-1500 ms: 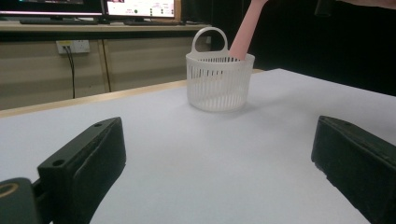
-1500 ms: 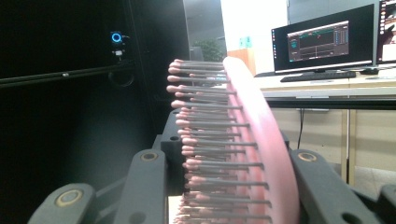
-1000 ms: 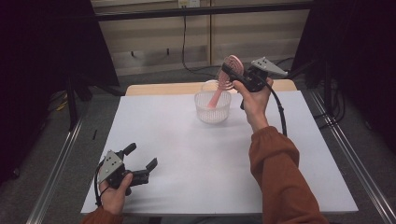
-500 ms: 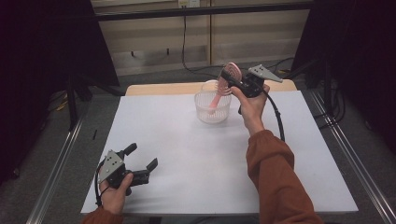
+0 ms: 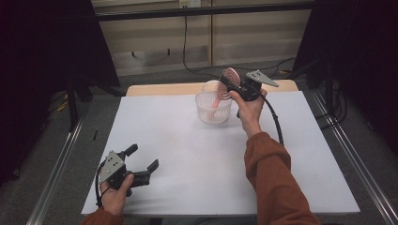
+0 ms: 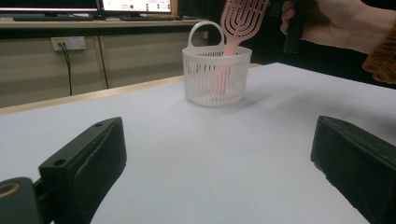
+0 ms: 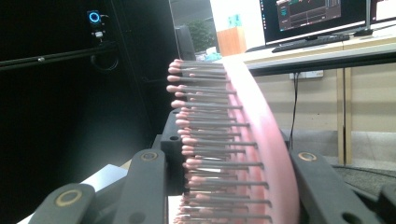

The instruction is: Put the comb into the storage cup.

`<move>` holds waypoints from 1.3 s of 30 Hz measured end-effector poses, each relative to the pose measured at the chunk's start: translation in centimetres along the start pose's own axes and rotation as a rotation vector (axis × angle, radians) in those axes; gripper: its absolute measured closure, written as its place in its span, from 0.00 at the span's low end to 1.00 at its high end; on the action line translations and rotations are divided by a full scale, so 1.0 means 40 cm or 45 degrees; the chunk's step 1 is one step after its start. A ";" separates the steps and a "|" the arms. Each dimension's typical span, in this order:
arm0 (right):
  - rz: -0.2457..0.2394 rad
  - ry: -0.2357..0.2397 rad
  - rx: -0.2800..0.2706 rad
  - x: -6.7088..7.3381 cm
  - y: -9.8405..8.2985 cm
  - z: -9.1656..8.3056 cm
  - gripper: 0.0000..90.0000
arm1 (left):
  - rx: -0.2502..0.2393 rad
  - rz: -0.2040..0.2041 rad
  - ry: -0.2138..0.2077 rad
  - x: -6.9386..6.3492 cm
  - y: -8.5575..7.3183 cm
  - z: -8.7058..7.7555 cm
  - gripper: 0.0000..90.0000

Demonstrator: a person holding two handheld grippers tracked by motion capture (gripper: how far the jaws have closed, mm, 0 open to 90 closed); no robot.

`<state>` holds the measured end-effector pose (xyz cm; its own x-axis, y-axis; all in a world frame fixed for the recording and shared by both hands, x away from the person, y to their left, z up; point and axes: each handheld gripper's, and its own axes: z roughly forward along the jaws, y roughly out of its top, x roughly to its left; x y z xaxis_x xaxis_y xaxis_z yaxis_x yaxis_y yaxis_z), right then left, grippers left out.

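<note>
A pink hairbrush point(image 5: 229, 76) is held by its bristled head in my right gripper point(image 5: 231, 82), which is shut on it above the far middle of the table. Its handle slants down inside a white slatted basket point(image 5: 212, 112) that has a loop handle. In the right gripper view the brush point(image 7: 254, 135) stands between the two jaws, bristles pointing left. The left gripper view shows the basket point(image 6: 215, 81) and the brush head point(image 6: 243, 17) rising from it. My left gripper point(image 5: 143, 157) rests open near the table's front left, nothing between its jaws point(image 6: 219, 161).
A white sheet point(image 5: 187, 159) covers the table, with a strip of wood along its far edge. The right forearm in an orange sleeve point(image 5: 267, 173) reaches over the right middle. A cable trails from the right gripper. Dark curtains and metal rails flank the table.
The right hand has come down with the brush, so its handle now sits deeper in the basket. The left gripper has stayed where it was.
</note>
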<state>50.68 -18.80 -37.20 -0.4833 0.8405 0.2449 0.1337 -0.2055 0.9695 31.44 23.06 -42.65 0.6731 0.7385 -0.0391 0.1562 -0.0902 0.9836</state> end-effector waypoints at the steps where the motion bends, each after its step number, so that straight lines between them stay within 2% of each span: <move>1: 0.006 0.001 0.002 -0.001 -0.003 0.000 0.70 | 0.000 0.002 0.000 0.000 0.000 0.000 0.04; 14: 0.031 0.019 0.002 -0.010 -0.029 0.011 0.70 | 0.005 0.008 -0.015 0.000 0.001 -0.001 0.04; 28: 0.057 -0.040 0.052 -0.039 -0.038 0.007 0.67 | 0.016 0.004 -0.013 0.000 -0.001 0.001 0.04; 31: 0.034 -0.052 0.069 -0.039 -0.042 0.009 0.66 | 0.017 0.011 -0.017 0.000 -0.001 0.002 0.04; 39: 0.043 -0.061 0.076 -0.052 -0.046 0.009 0.65 | 0.019 0.011 -0.017 0.001 -0.001 0.002 0.04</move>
<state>51.74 -19.99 -39.50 -0.4361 0.8568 0.2750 0.2009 -0.2052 0.9579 31.53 23.04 -42.69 0.6844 0.7284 -0.0328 0.1607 -0.1067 0.9812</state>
